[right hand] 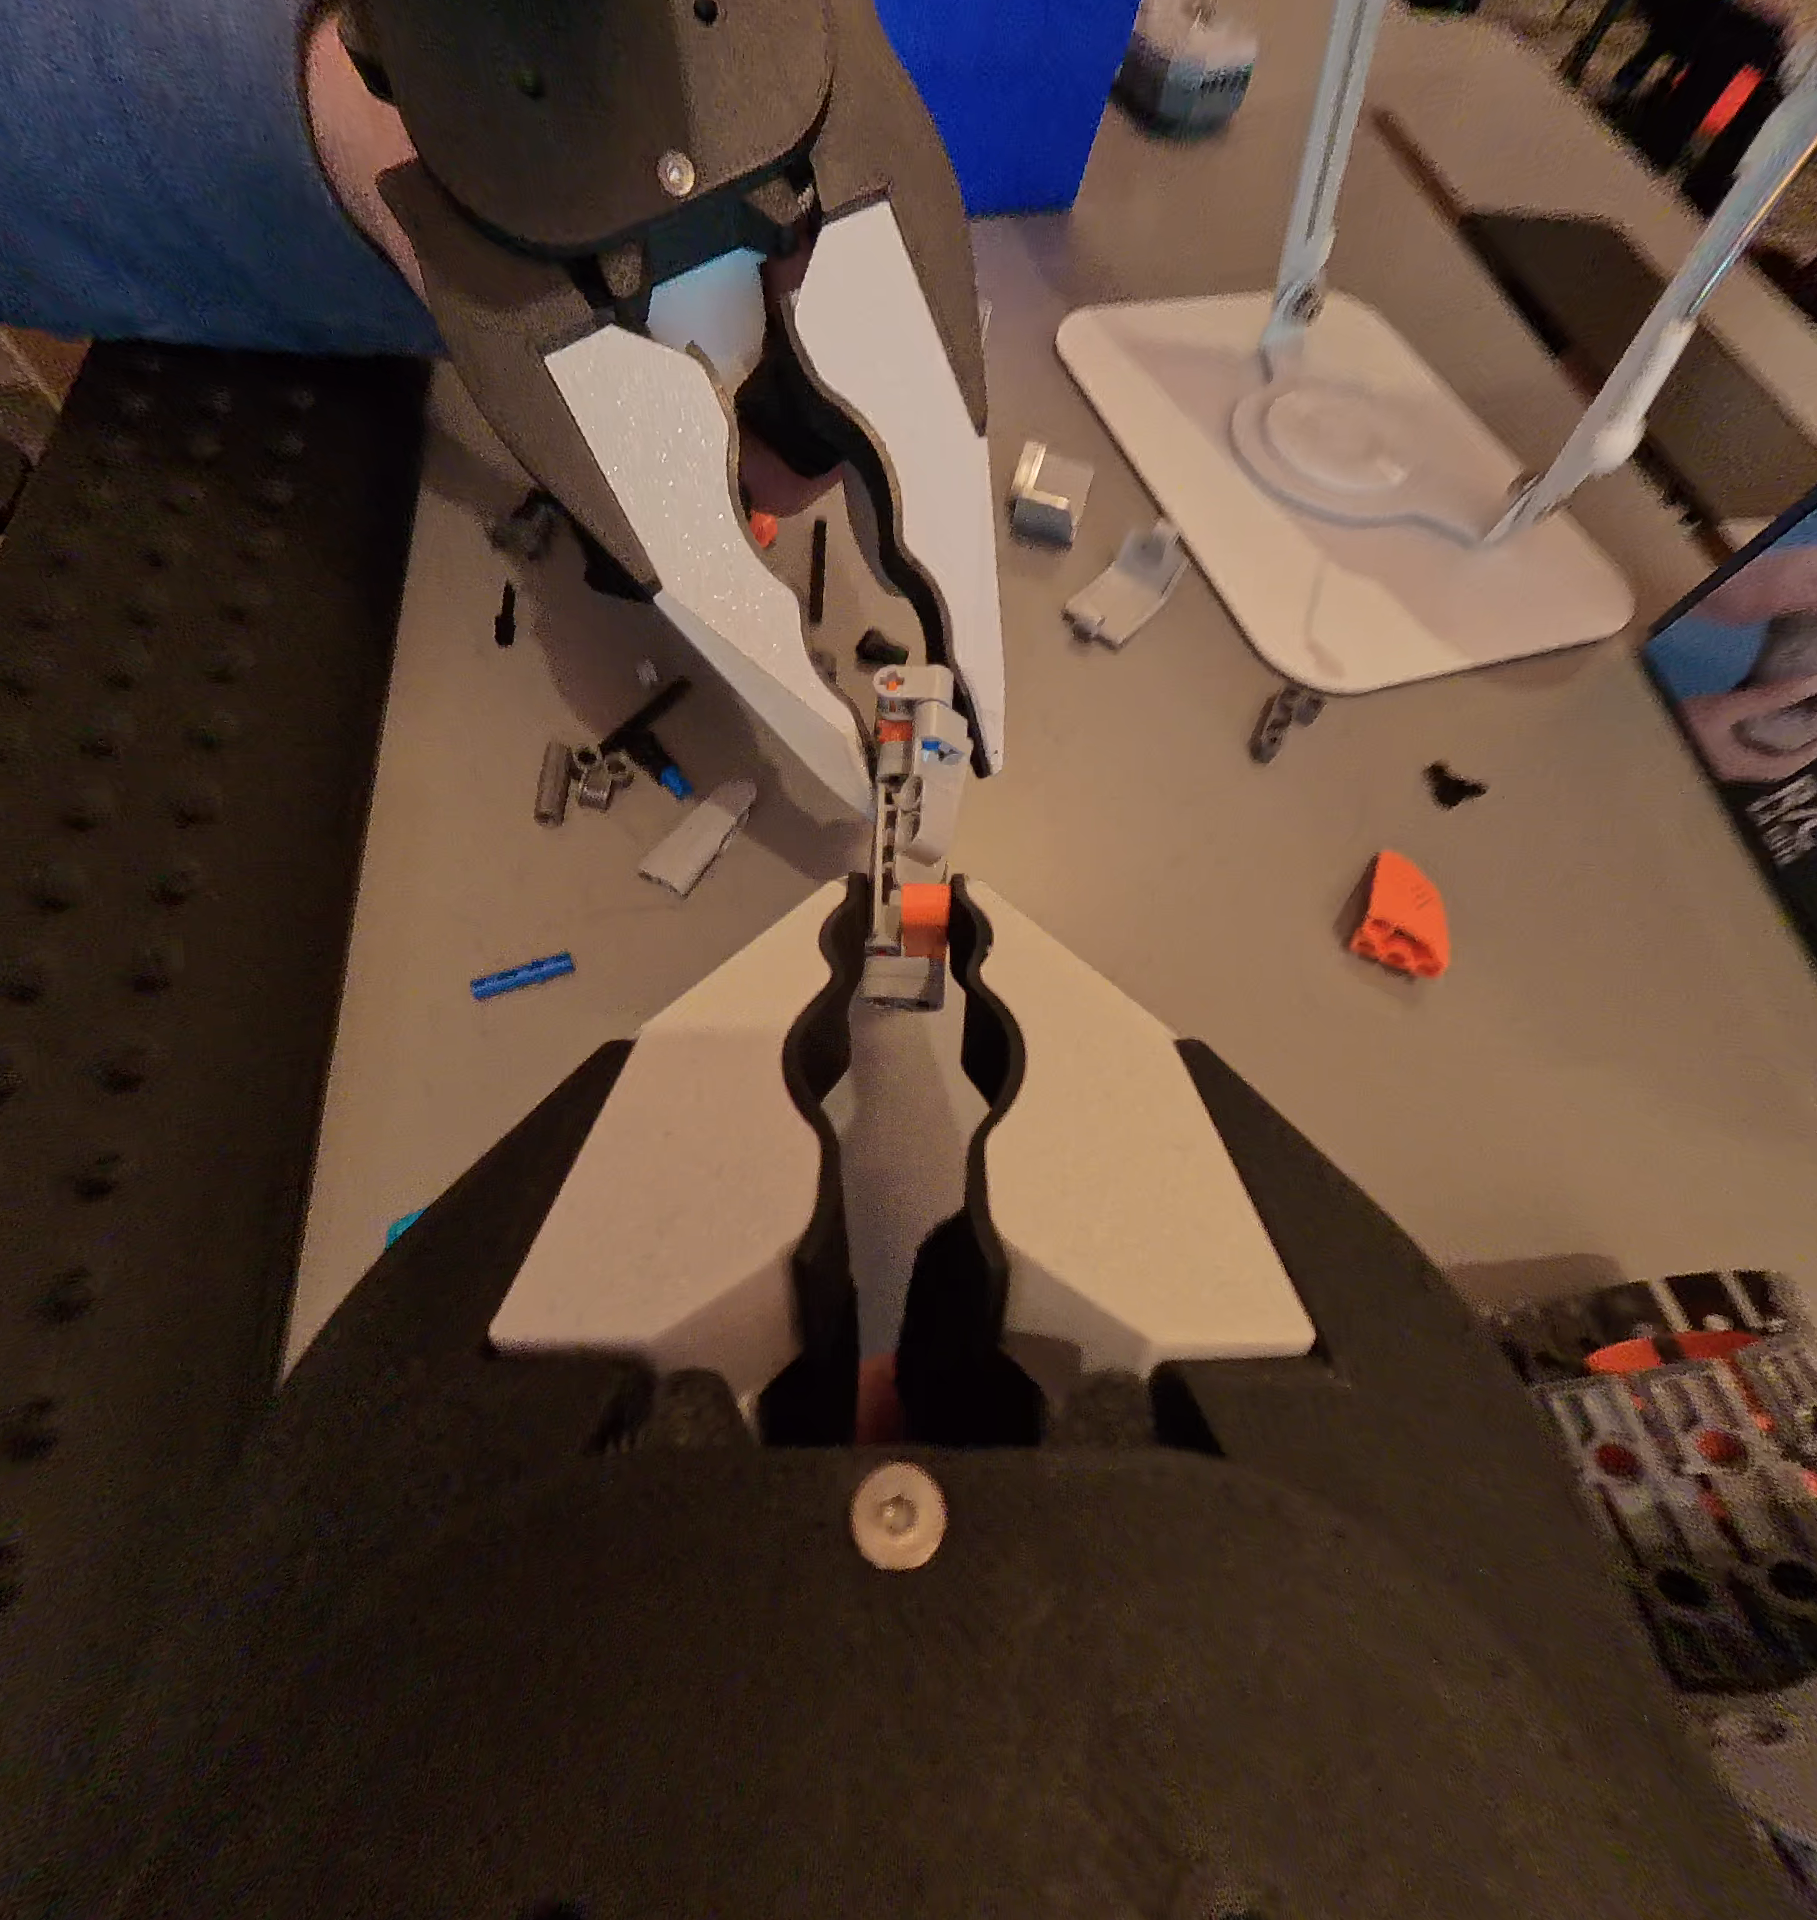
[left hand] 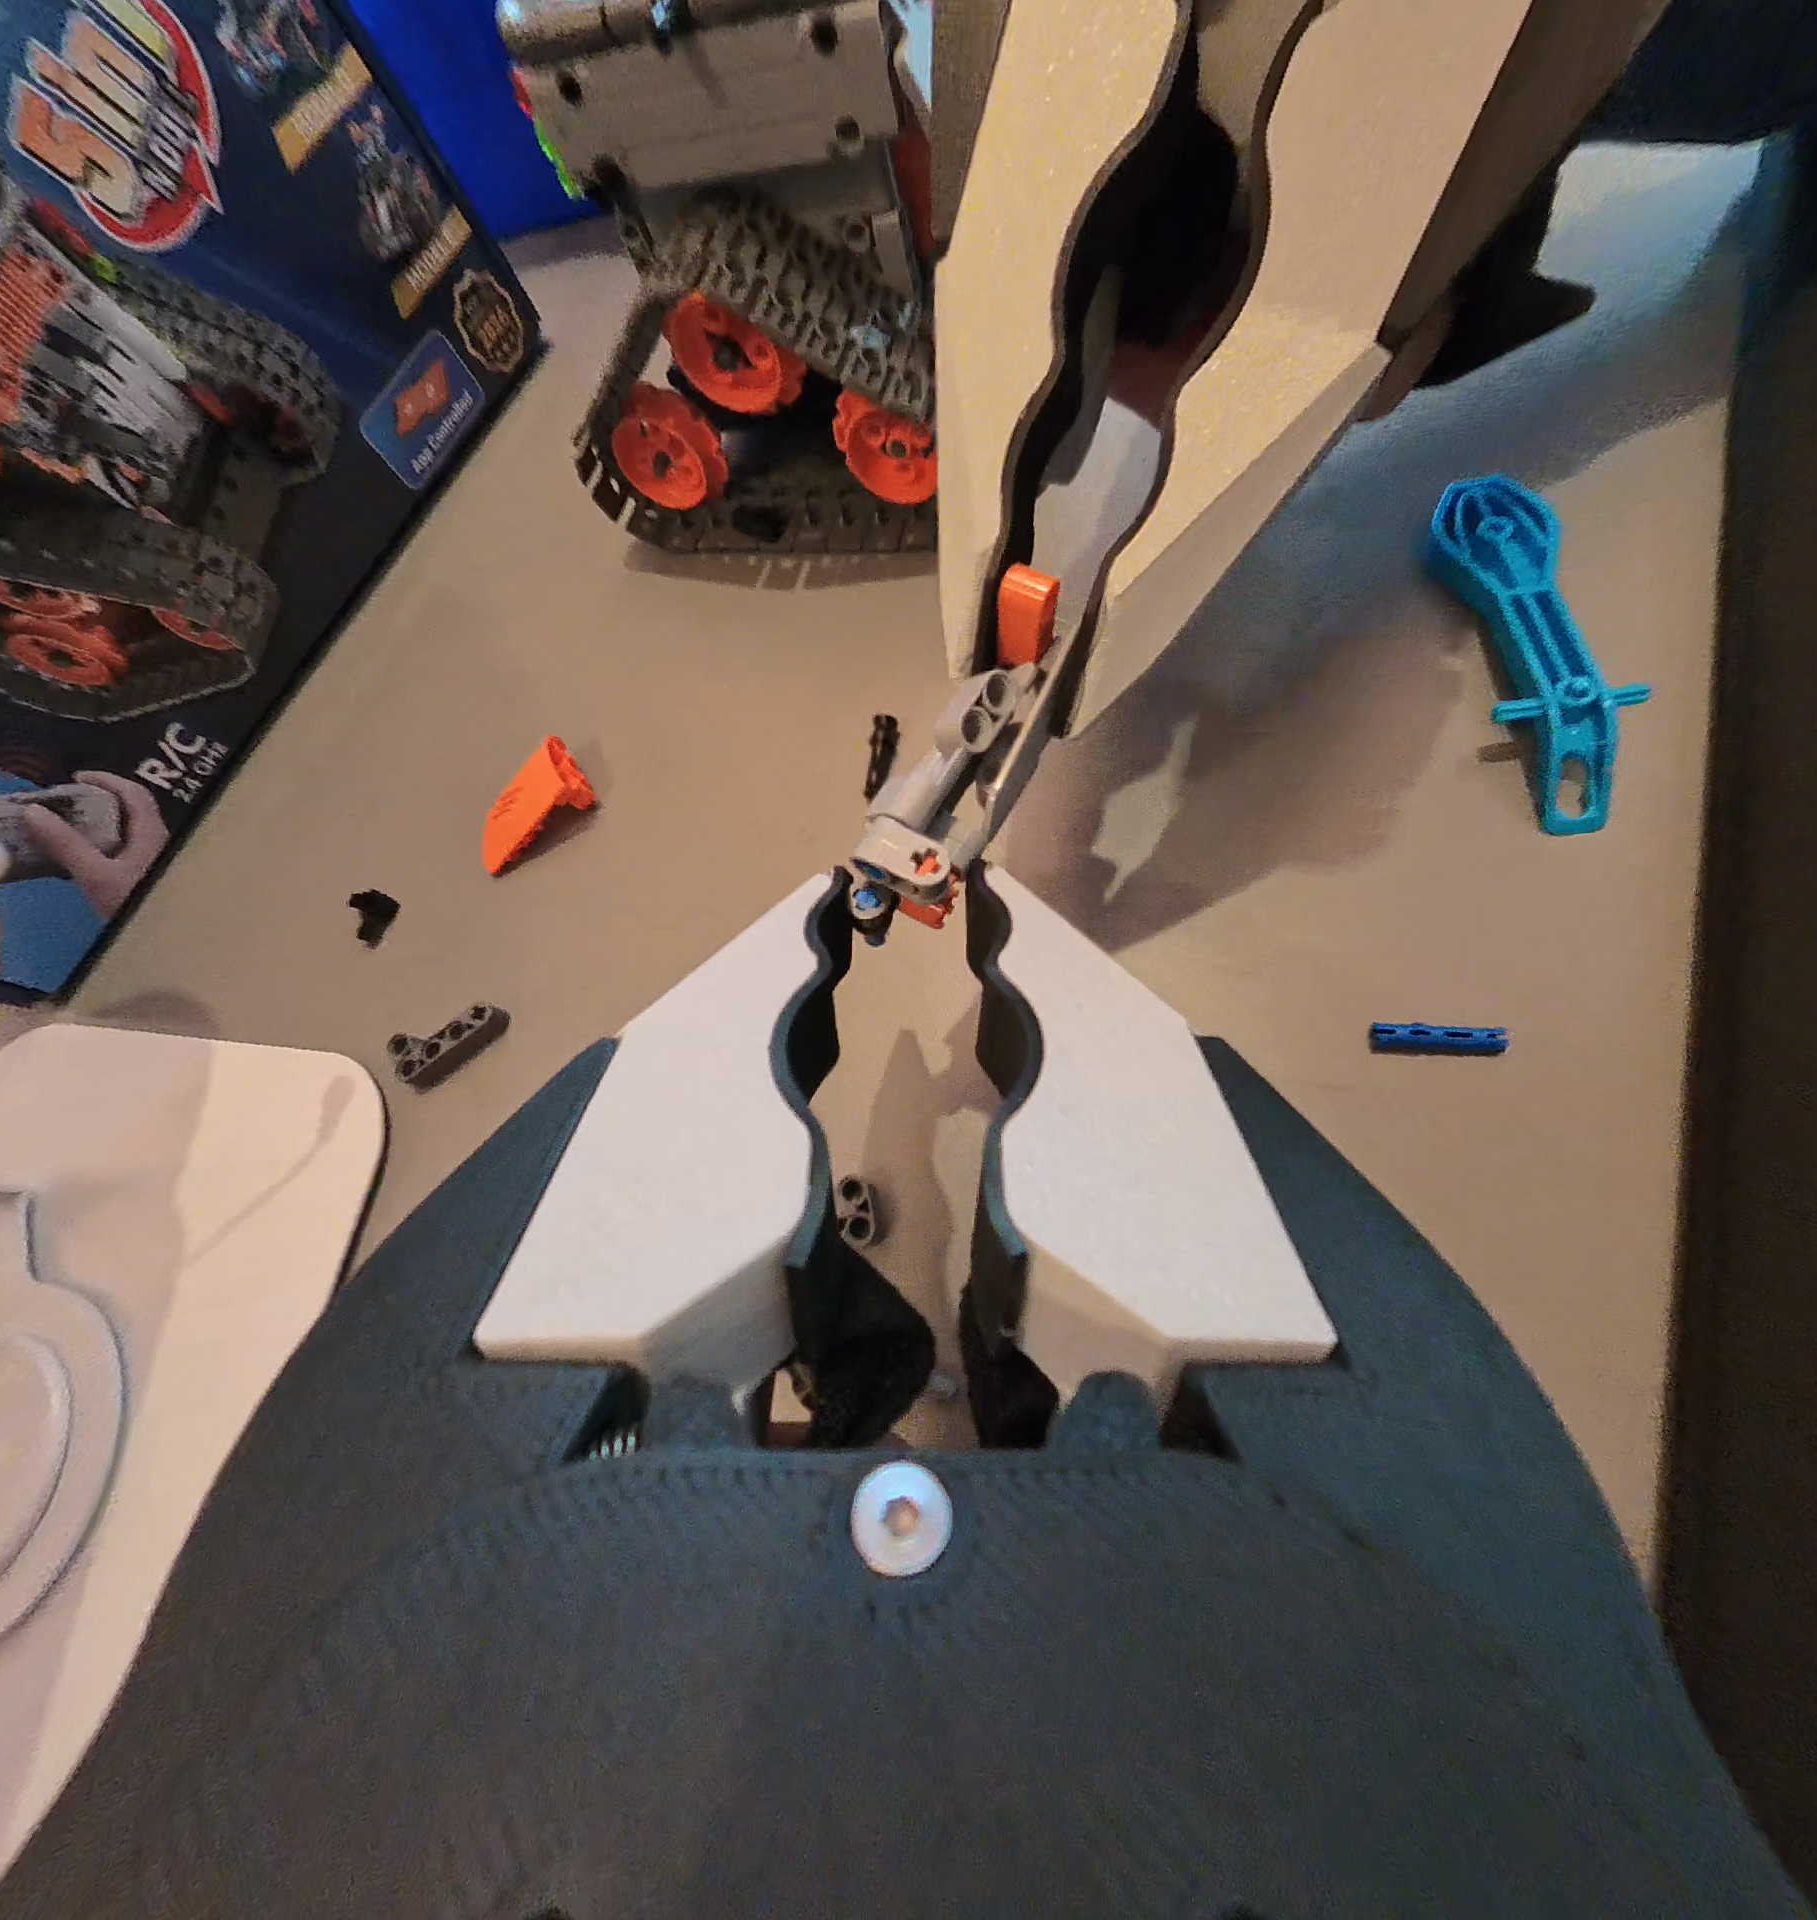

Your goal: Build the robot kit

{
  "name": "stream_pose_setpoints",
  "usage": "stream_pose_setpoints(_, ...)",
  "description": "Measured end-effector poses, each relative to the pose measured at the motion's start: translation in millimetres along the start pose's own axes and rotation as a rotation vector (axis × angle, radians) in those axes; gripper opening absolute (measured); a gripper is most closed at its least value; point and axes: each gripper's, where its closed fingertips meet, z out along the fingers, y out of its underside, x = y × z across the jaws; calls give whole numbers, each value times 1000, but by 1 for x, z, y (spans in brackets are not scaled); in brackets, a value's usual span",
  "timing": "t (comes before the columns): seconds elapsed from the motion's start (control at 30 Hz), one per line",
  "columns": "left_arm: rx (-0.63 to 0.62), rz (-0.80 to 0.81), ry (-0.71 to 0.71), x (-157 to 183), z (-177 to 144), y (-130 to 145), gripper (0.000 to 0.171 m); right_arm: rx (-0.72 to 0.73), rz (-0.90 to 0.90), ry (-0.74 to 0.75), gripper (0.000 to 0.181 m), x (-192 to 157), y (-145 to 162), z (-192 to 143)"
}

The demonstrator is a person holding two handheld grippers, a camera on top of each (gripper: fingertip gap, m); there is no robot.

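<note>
A small grey brick assembly with orange and blue bits (left hand: 945, 769) hangs above the grey table, held at both ends. My left gripper (left hand: 904, 888) is shut on its near end, where the blue pin and the orange part sit. My right gripper (left hand: 1029, 675) comes down from the top and is shut on the far end, by an orange piece. In the right wrist view the same assembly (right hand: 909, 810) runs between my right gripper (right hand: 904, 904), closed on the orange piece, and my left gripper (right hand: 925, 769), which reaches in from the top left.
A tracked model vehicle with orange wheels (left hand: 758, 416) and its printed box (left hand: 156, 416) stand behind. Loose parts lie about: an orange wedge (left hand: 535, 805), a teal tool (left hand: 1527, 644), a blue pin (left hand: 1439, 1037), a dark beam (left hand: 447, 1039). A white lamp base (right hand: 1340, 499) and a black studded mat (right hand: 135, 831) flank the table. Less than 4 cm separates the two grippers' tips.
</note>
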Motion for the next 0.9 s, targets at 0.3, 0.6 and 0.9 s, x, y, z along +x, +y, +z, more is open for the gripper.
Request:
stream_pose_setpoints(0.3,60,26,-77,-11,-27,-7,17,28,-160,134,28,0,-49,-1)
stream_pose_setpoints(0.6,118,-35,-216,-50,-64,-14,17,59,-240,140,26,16,-101,10)
stream_pose_setpoints(0.9,205,-131,-276,-80,-87,-15,17,17,-365,135,20,36,-134,27)
